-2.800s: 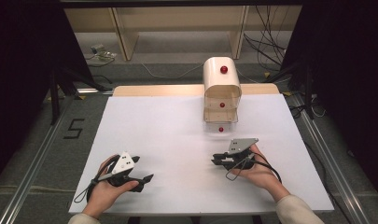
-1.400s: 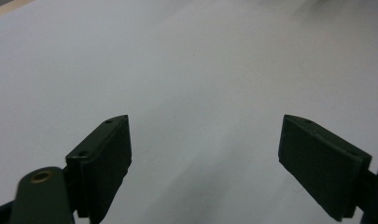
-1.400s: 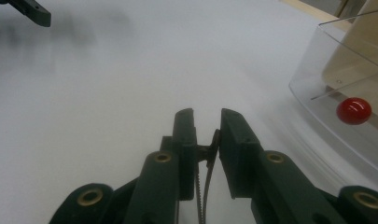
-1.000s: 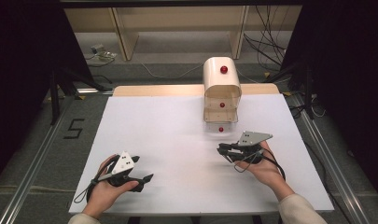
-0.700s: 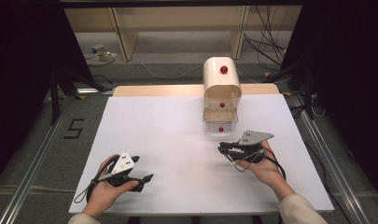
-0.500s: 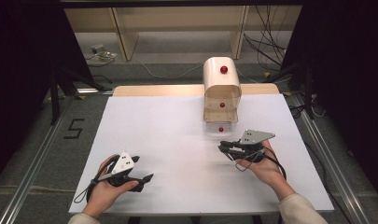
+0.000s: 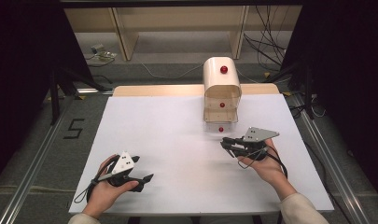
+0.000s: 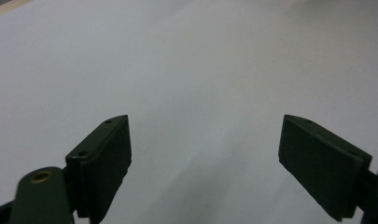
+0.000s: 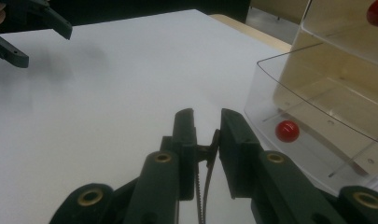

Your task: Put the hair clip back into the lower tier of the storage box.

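1. The right tongs [image 7: 225, 143] hang just above the white table [image 7: 168, 135], a short way in from its right edge, jaws pointing toward the small drawer cabinet [image 7: 221, 91].
2. In the right gripper view those tongs [image 9: 207, 119] are drawn together, a narrow slit between the pads and nothing held in it; just a thin toothed strap of their own runs down the gap.
3. The cabinet stands at the far edge of the table, right of the middle, cream with a rounded top and clear drawers stacked below.
4. Its lowest drawer [image 9: 317, 140] sits pulled out toward the person, transparent walls showing, with a red knob [image 9: 287, 131] on its front, just beside the right tongs' tips but not touched.
5. Another red knob [image 7: 223, 69] marks the rounded top.
6. Over near the front left corner, the left tongs [image 7: 147, 178] rest low on the table in the person's left hand [image 7: 107, 189].
7. The left gripper view shows them [image 8: 205, 140] spread wide open, with bare white table between the pads.
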`<state>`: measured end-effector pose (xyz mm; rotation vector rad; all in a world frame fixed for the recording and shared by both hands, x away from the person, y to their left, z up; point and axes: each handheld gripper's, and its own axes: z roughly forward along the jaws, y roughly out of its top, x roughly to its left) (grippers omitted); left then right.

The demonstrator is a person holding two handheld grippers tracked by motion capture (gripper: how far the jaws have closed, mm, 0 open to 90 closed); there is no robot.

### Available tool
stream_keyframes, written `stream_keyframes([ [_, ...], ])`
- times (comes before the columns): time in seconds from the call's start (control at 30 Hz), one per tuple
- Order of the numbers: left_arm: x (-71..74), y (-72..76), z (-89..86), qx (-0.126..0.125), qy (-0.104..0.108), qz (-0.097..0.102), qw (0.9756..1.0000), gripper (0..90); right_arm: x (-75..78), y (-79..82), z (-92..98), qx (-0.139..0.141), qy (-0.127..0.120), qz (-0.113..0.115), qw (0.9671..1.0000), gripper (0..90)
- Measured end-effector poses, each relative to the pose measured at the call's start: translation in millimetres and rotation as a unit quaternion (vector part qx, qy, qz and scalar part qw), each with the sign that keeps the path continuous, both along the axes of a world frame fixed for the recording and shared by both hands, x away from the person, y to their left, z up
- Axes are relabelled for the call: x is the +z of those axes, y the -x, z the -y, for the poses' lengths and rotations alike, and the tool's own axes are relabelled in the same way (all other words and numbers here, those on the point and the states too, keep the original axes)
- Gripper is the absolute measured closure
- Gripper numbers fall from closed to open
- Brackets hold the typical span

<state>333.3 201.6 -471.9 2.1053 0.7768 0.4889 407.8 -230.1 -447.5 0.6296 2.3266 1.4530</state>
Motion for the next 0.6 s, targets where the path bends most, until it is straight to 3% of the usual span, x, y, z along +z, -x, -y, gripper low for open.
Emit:
stream_keyframes([
  [0.6, -0.3, 0.0, 0.2, 0.001, 0.001, -0.001, 1.0000, 17.0, 6.6, -2.9, 3.7, -0.014, -0.010, 0.010, 0.9998, 76.9],
])
